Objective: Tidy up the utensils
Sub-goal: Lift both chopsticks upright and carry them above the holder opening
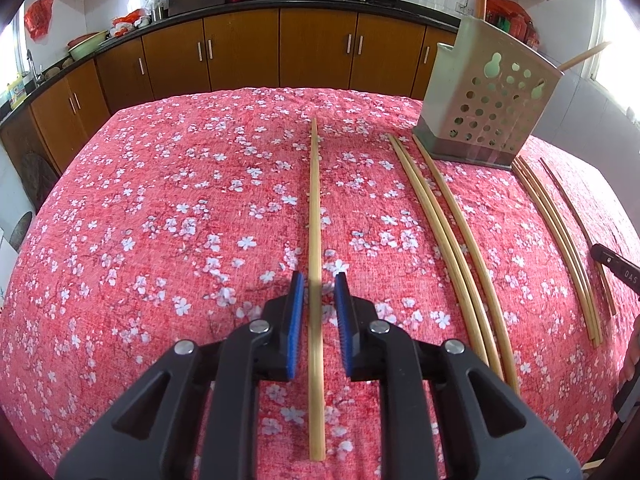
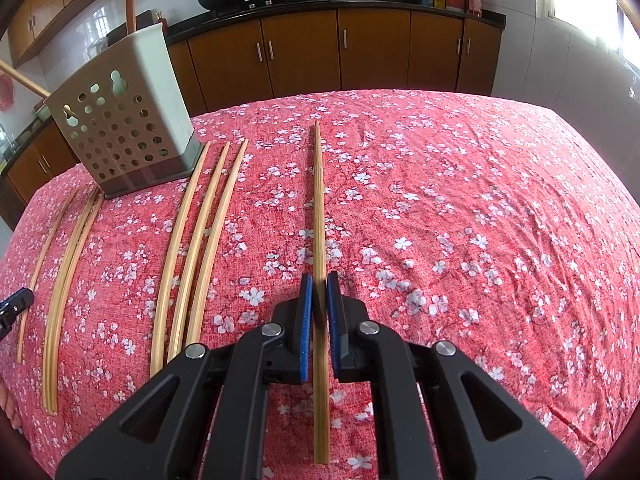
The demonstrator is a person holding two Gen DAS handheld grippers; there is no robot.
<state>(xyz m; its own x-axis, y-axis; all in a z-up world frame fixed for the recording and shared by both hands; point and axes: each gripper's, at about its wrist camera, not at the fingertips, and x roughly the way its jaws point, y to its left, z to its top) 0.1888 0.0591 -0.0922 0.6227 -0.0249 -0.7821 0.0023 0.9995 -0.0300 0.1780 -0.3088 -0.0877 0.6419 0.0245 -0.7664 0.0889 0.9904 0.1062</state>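
Observation:
My left gripper (image 1: pixel 319 280) is open, its blue pads astride a bamboo chopstick (image 1: pixel 315 208) lying on the red floral tablecloth, without touching it. My right gripper (image 2: pixel 319 280) is shut on another chopstick (image 2: pixel 319 200), its pads pressed to both sides. A grey perforated utensil holder (image 1: pixel 486 108) stands at the far right in the left wrist view and at the far left in the right wrist view (image 2: pixel 120 128), with a few sticks in it. Several more chopsticks (image 1: pixel 448 232) lie beside it, also in the right wrist view (image 2: pixel 200 240).
The tablecloth (image 2: pixel 480 220) covers the whole table, and its far edge drops toward brown kitchen cabinets (image 1: pixel 240 52). The other gripper's black tip (image 1: pixel 616 266) shows at the right edge; the left one's tip (image 2: pixel 14 304) shows at the left edge.

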